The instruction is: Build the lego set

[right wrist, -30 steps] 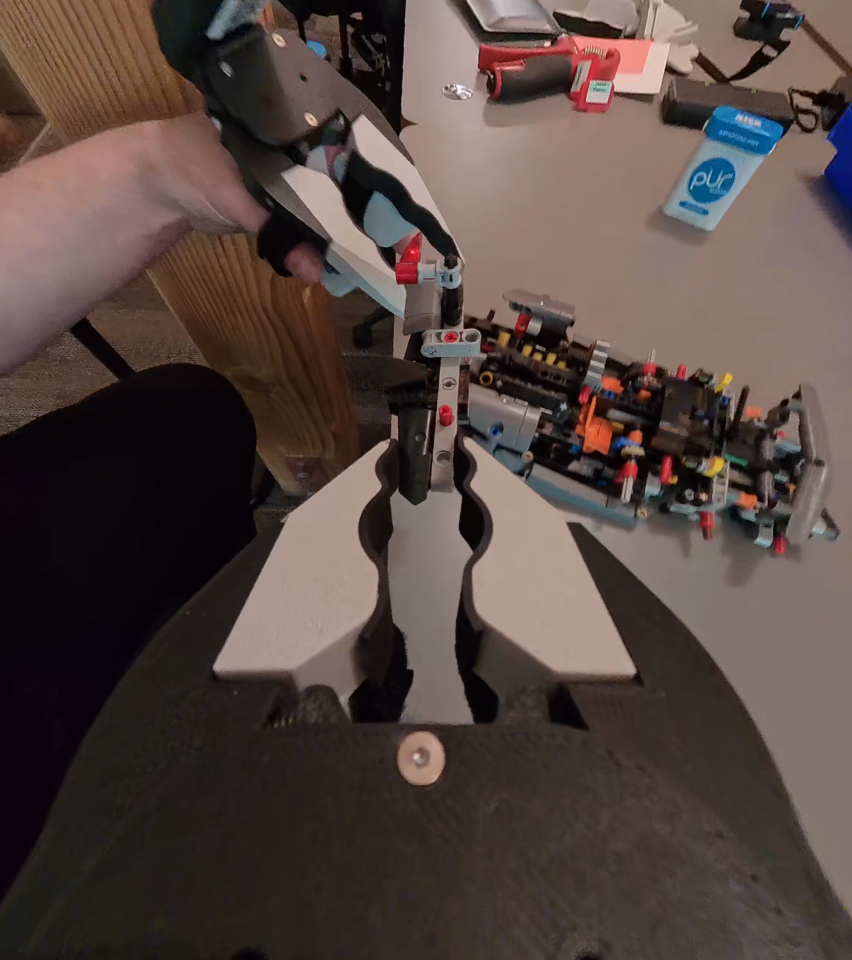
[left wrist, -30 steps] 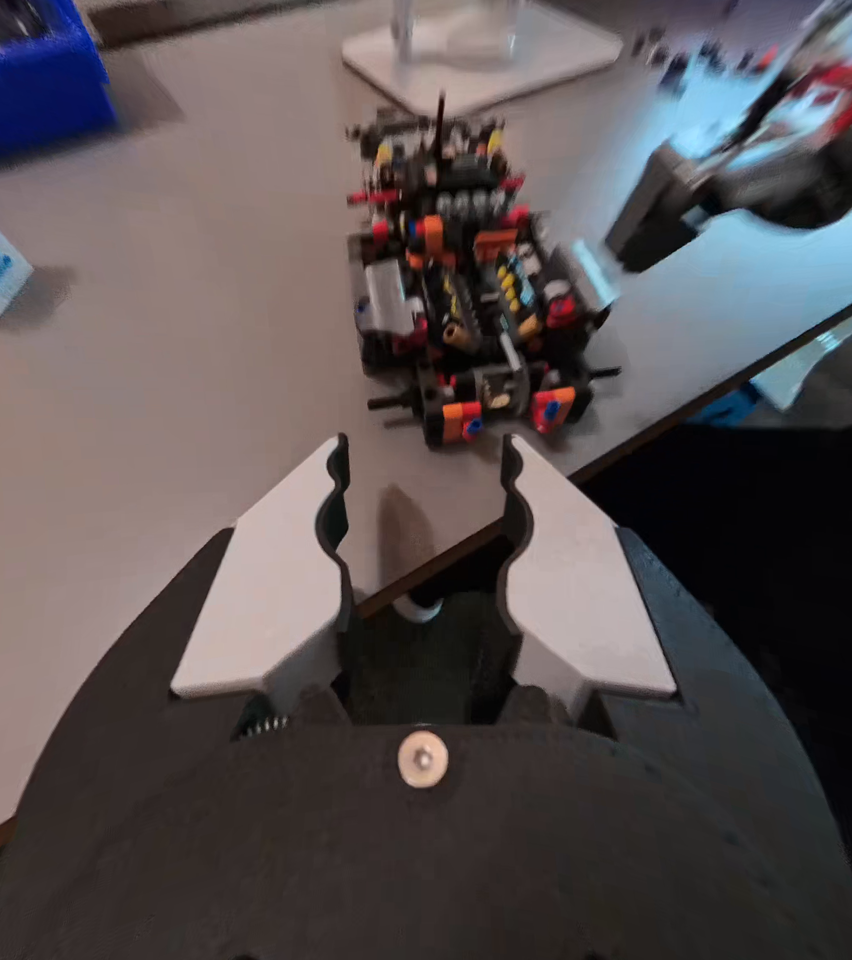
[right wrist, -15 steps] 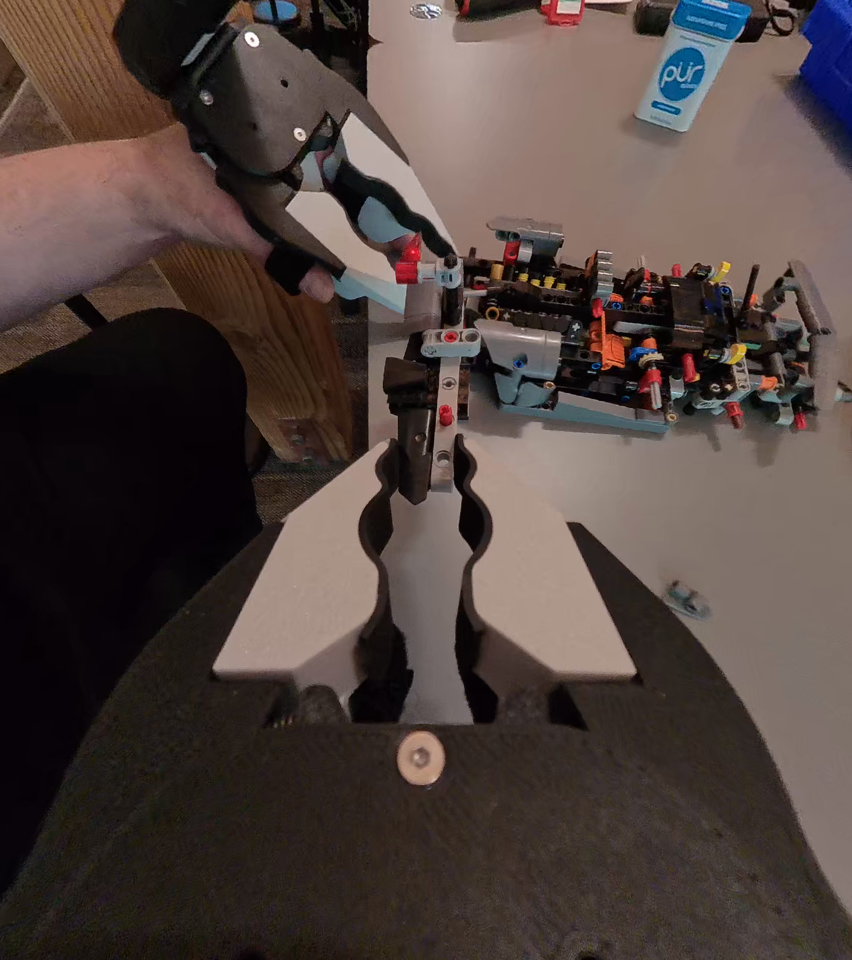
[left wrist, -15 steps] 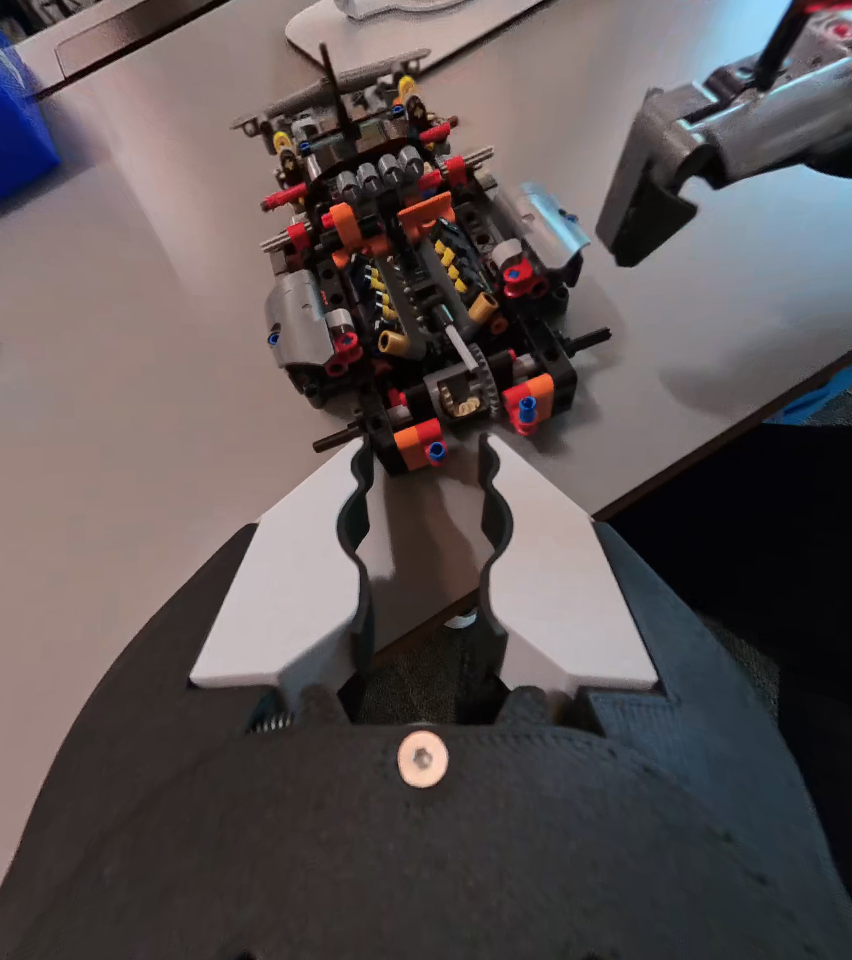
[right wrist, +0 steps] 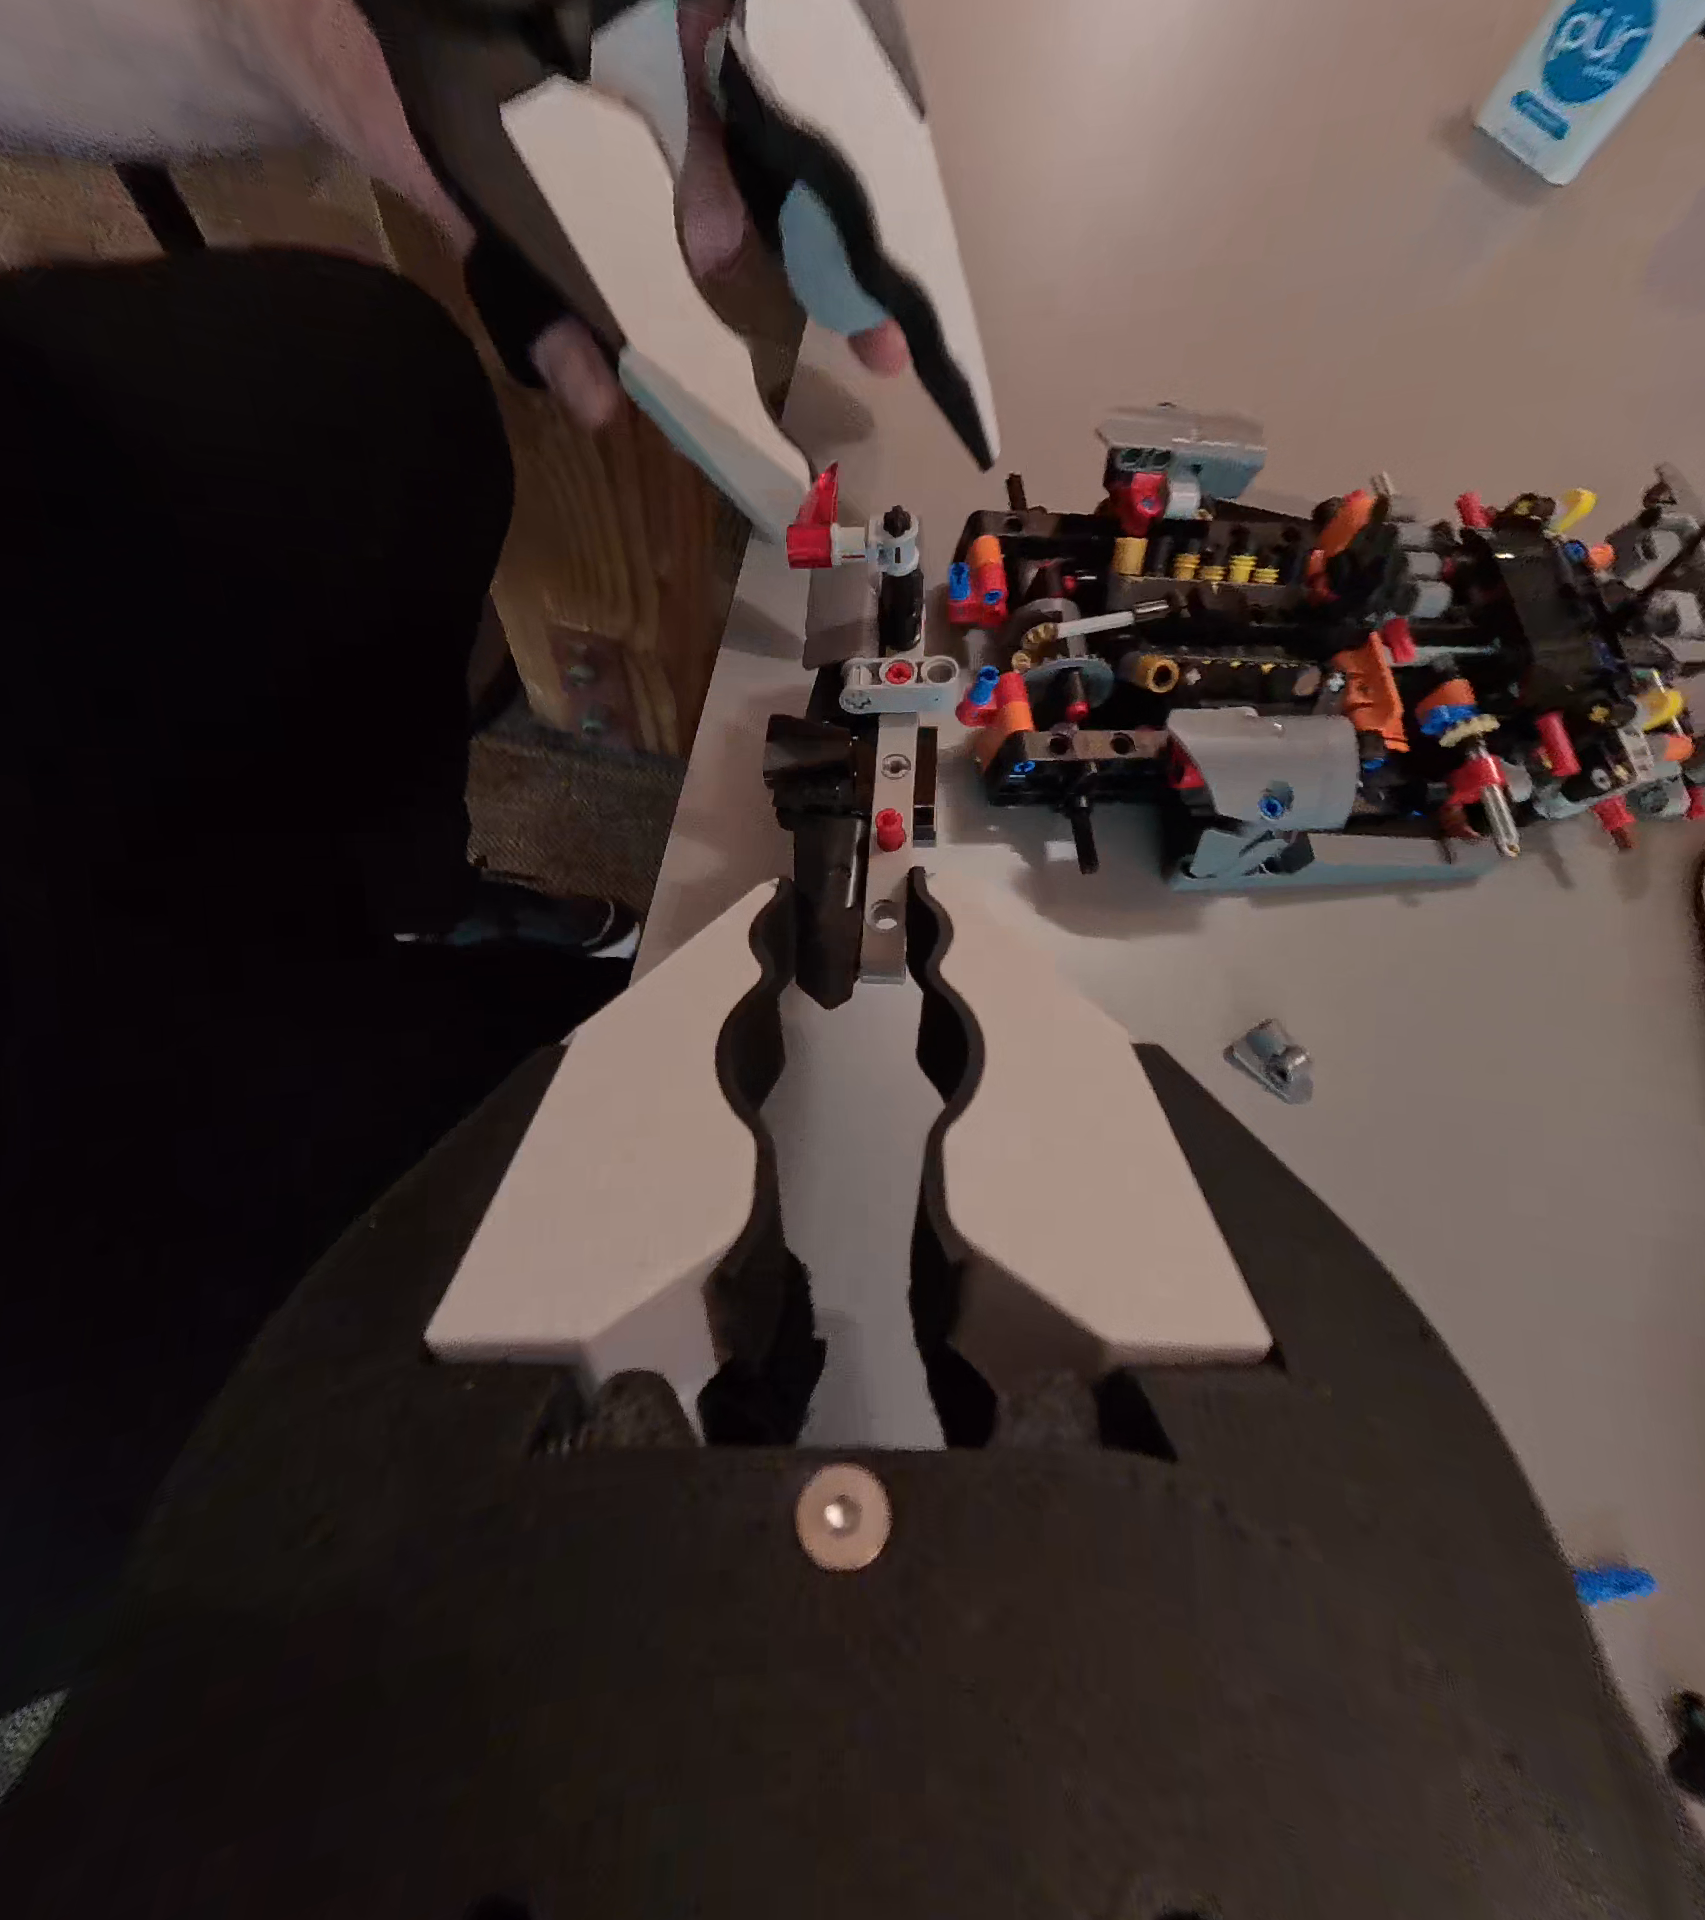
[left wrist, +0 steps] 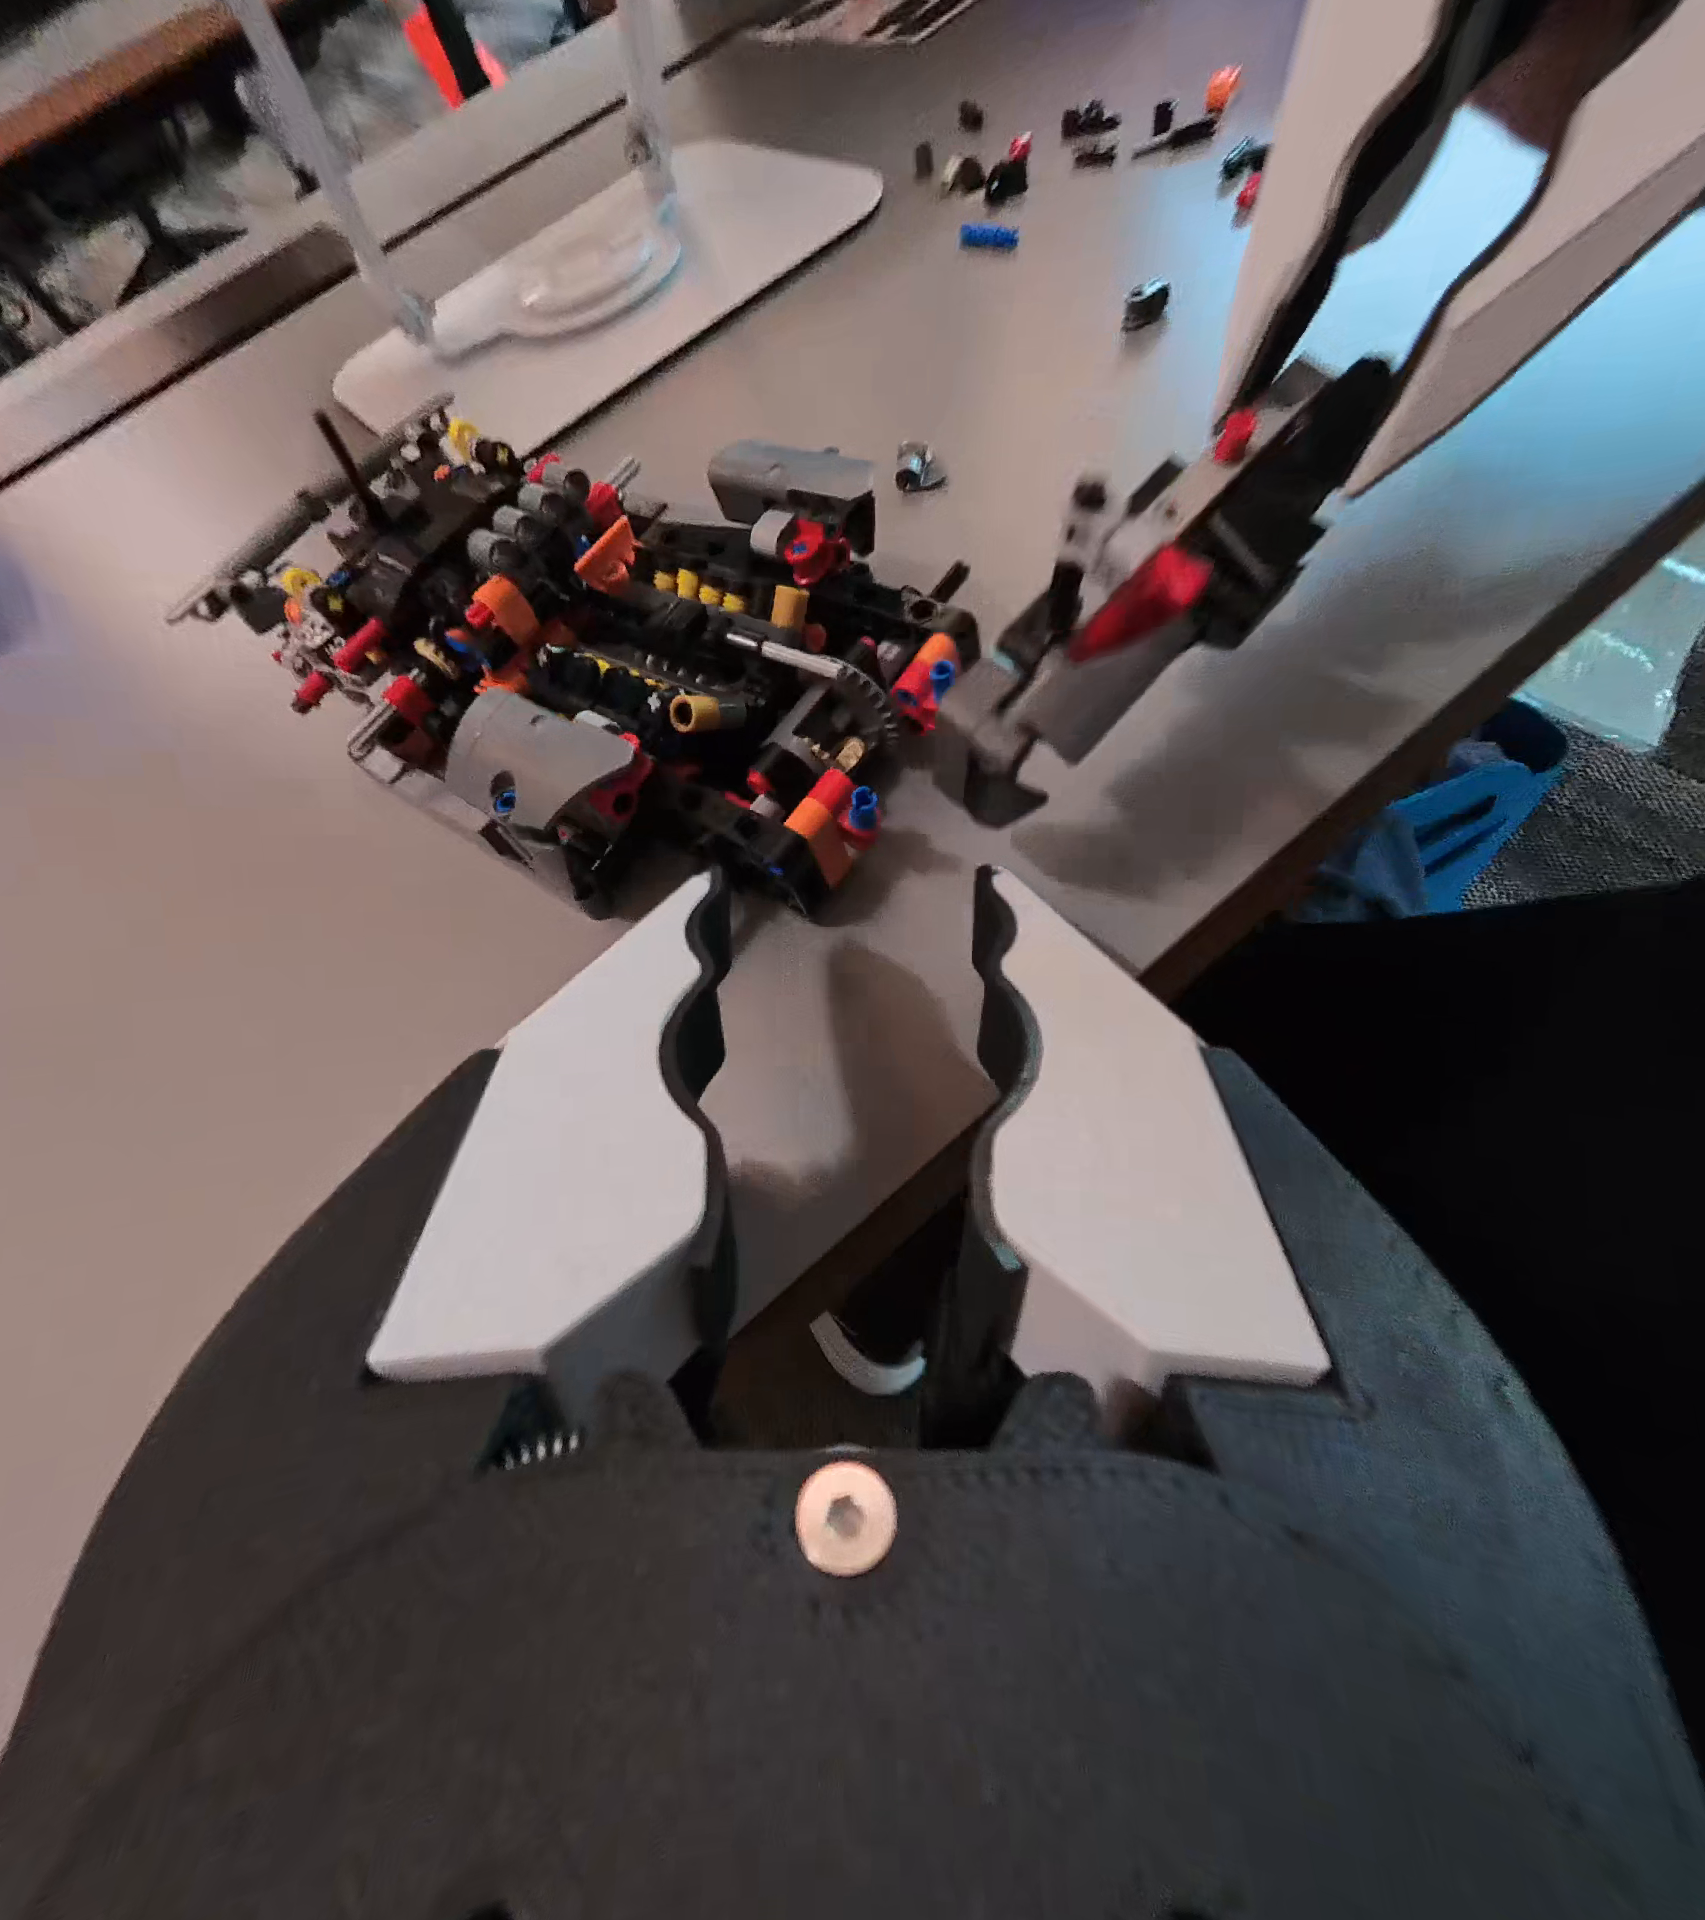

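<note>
Right tongs [right wrist: 843,914] are gripping the sub-assembly [right wrist: 874,748] crosswise beside the chassis [right wrist: 1347,686] end — left tongs [left wrist: 848,894] are hovering empty, jaws apart.

A white and light-blue container [right wrist: 1580,78] at about one o'clock on the bench [right wrist: 1347,260] in the right wrist view is the only thing bearing writing: a round blue logo with white lettering and a small blue label beneath it. No other text, number or sign is legible.
</note>
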`<state>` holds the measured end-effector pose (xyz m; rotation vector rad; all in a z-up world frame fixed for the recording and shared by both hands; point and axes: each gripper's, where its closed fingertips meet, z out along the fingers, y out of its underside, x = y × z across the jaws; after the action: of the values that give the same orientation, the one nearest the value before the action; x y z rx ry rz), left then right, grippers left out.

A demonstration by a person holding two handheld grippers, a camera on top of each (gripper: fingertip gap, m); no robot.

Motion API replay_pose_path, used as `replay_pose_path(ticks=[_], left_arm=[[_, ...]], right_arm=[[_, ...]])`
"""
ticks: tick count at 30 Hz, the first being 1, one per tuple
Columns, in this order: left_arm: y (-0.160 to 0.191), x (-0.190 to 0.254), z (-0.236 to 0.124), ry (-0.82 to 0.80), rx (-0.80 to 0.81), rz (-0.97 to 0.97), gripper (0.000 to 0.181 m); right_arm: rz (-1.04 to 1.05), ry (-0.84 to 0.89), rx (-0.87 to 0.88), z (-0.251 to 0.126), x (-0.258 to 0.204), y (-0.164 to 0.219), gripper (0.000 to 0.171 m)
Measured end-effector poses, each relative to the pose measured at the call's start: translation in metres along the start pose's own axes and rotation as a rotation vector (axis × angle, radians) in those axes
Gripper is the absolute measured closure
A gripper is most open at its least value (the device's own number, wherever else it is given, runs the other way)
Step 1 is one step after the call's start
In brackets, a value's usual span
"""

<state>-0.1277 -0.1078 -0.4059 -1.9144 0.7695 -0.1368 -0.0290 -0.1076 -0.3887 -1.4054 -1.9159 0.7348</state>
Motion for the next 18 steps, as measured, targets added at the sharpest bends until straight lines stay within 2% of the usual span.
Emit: replay_pose_path(ticks=[1,9,18], left_arm=[[-0.002,-0.001,-0.004,0.001,0.016,0.012,0.136],[-0.006,0.004,-0.012,0.051,0.063,0.179,0.138],[0.0,0.005,-0.009,0.076,0.102,0.231,0.15]], right_arm=[[-0.028,0.004,-0.016,0.005,0.0,0.001,0.153],[-0.127,0.008,-0.084,0.03,0.007,-0.008,0.153],[-0.149,-0.008,-0.041,0.04,0.006,-0.021,0.153]])
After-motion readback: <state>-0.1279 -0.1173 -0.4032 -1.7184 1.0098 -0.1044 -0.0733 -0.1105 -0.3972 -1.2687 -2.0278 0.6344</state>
